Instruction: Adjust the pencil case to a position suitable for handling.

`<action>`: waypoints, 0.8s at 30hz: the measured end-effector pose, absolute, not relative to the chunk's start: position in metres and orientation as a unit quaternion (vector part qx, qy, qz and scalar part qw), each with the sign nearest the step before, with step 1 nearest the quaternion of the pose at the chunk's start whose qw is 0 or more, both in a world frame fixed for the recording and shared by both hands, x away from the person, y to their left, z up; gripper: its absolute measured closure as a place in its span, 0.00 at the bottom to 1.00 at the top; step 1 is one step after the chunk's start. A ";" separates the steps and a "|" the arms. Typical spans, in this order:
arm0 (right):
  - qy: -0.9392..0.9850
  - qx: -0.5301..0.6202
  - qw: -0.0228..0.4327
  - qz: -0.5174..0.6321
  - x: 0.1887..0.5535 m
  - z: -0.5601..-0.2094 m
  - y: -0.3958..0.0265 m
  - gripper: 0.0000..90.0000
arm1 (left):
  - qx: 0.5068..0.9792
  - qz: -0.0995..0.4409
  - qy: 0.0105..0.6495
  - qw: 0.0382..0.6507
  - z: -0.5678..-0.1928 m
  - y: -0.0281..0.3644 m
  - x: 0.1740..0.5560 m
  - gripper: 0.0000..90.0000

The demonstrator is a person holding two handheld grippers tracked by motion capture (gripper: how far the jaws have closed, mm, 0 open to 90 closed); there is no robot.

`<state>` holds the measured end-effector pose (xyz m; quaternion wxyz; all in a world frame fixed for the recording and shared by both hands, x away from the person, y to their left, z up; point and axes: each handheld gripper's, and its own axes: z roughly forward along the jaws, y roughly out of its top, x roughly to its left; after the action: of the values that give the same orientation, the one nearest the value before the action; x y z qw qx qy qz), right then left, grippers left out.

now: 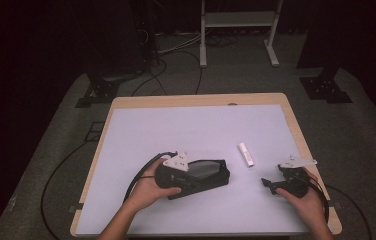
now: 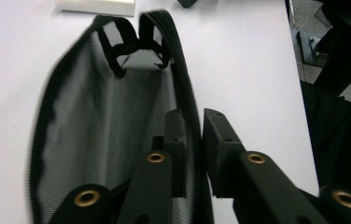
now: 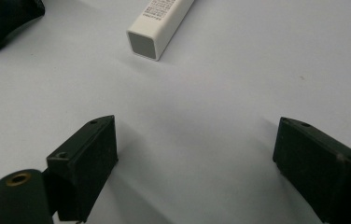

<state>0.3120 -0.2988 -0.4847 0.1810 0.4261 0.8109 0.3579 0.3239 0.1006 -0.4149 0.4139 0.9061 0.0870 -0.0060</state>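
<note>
My left gripper (image 2: 193,140) had its jaws nearly closed on the bound rim of the black mesh pouch (image 2: 113,126), one finger inside the mouth, one outside. The mesh looked limp and light, so I judged the stiffer rim the place to hold. My right gripper (image 3: 194,154) gaped wide, empty, the small white box (image 3: 160,24) lying just beyond its fingertips, rigid, light, easily pinched across its sides.

Our two grippers are black: the left gripper (image 1: 196,176) and right gripper (image 1: 268,184) each carry a grey three-cornered plate, brass-ringed screw holes on blocky jaws, and a trailing black cable.
</note>
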 end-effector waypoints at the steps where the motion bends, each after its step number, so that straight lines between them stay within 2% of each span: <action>1: 0.811 0.426 0.181 0.358 0.312 -0.485 -0.299 0.14 | 0.905 -0.006 0.089 0.416 -0.414 0.101 0.324 0.85; 24: 0.811 0.426 0.181 0.358 0.312 -0.485 -0.299 0.14 | 0.885 0.022 0.138 0.444 -0.392 0.122 0.326 0.32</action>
<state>0.3121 -0.2988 -0.4847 0.1808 0.4263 0.8108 0.3580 0.3262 0.1223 -0.3920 0.4436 0.8852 0.1383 0.0218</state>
